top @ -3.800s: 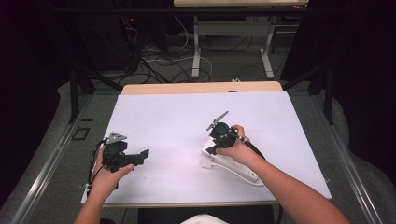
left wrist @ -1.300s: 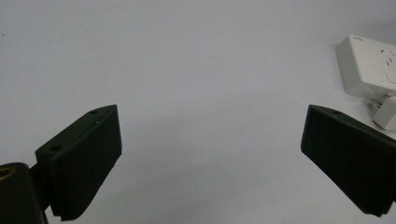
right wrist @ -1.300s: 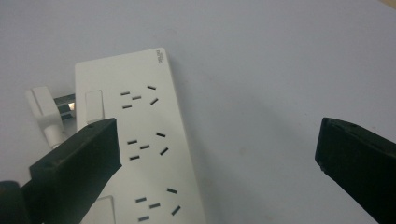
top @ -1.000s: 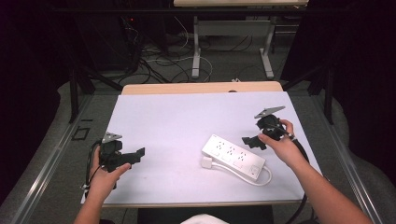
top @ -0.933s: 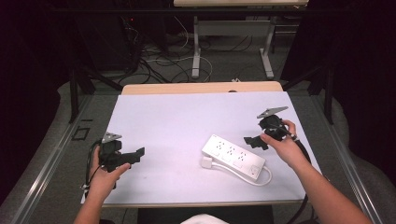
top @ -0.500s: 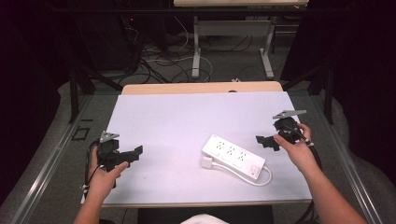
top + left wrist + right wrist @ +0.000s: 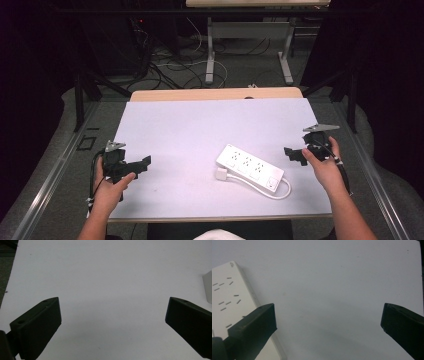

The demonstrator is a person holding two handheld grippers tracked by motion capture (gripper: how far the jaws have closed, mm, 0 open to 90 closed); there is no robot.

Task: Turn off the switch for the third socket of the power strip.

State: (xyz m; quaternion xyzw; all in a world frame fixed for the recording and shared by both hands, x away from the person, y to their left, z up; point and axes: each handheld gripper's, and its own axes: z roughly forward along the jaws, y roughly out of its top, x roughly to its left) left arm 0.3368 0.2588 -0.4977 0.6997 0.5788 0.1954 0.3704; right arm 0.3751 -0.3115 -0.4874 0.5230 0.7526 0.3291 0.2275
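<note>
White tabletop (image 7: 200, 130) carries one white power strip (image 7: 250, 167), lower right of centre, its cord (image 7: 282, 192) looped beside it. Since a second ago the right gripper (image 7: 298, 155) has drawn away to the right edge, jaws wide apart, empty. Lower left, the left gripper (image 7: 140, 165) gapes equally, holding nothing.

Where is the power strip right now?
In the high view, the white power strip lies flat on the table's right-front part, apart from the open right claw.

White table (image 7: 190, 125), white power strip (image 7: 249, 168) flat on its right half.
</note>
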